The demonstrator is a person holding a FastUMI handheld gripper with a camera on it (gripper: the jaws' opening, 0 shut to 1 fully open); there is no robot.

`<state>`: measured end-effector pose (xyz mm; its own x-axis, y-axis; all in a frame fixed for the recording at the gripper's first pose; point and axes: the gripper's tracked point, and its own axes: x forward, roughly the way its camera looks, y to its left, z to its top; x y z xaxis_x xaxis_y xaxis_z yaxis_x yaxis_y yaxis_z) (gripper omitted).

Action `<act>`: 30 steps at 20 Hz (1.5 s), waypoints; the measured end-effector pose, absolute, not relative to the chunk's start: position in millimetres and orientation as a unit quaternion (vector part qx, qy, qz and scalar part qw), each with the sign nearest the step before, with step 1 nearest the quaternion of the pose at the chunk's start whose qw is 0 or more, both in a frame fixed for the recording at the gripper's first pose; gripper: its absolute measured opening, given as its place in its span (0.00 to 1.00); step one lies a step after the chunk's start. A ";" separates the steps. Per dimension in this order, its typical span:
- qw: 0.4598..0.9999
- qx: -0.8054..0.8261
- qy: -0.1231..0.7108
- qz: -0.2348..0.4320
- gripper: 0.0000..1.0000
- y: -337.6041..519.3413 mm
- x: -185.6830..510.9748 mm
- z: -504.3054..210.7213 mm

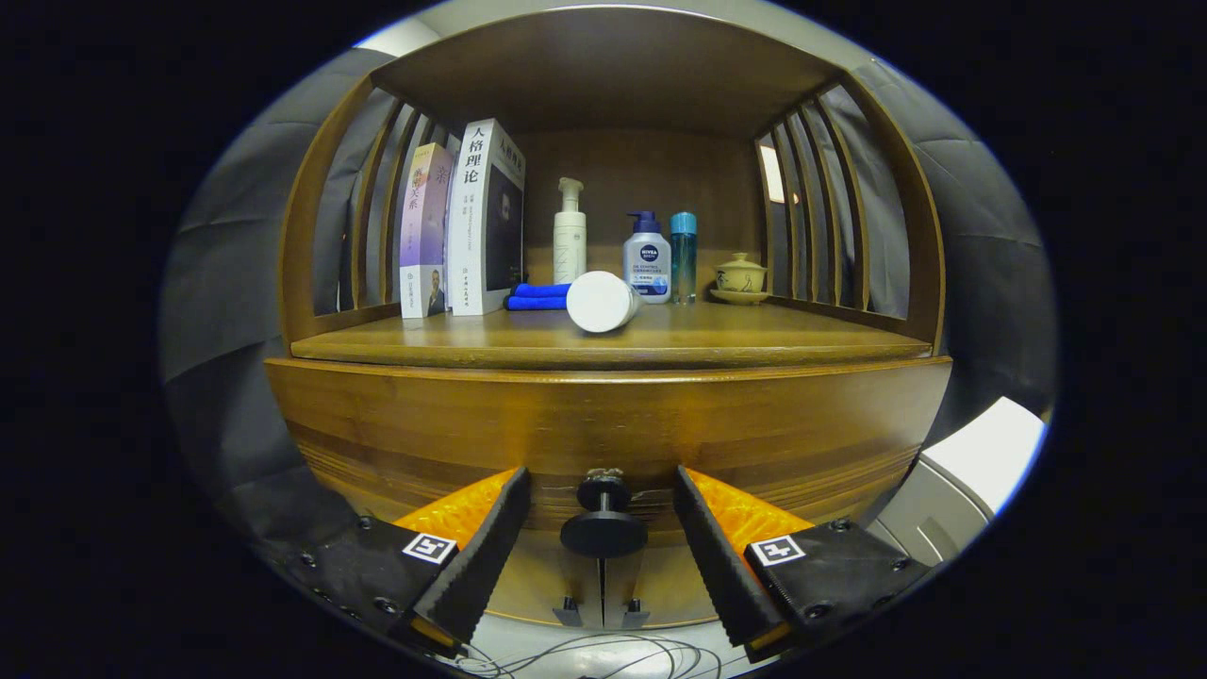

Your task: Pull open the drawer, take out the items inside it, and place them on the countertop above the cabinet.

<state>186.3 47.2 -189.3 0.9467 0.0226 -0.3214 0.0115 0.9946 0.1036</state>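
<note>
A wooden cabinet fills the view, its drawer front (603,424) closed below the countertop (603,344). A dark round knob (603,519) sticks out of the drawer front. My gripper (602,505) is open, with one finger on each side of the knob and a gap to both; the fingertips (514,490) reach about level with the knob's stem. The inside of the drawer is hidden.
On the countertop stand two books (462,226), a folded blue cloth (537,296), a white pump bottle (569,236), a white jar on its side (600,302), a blue-capped pump bottle (647,256), a teal bottle (683,256) and a lidded cup on a saucer (740,278). Slatted sides enclose the shelf.
</note>
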 end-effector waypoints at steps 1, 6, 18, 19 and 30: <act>0.985 0.054 0.163 0.003 0.97 47.4 189.8 -189.7; 0.985 0.057 0.162 -0.002 0.97 44.7 196.8 -190.9; 0.992 -0.005 0.125 -0.012 0.98 40.7 150.7 -144.0; 0.993 -0.005 0.116 -0.014 0.98 40.9 141.2 -129.3; 0.998 0.009 0.053 -0.024 0.98 29.6 34.0 -8.4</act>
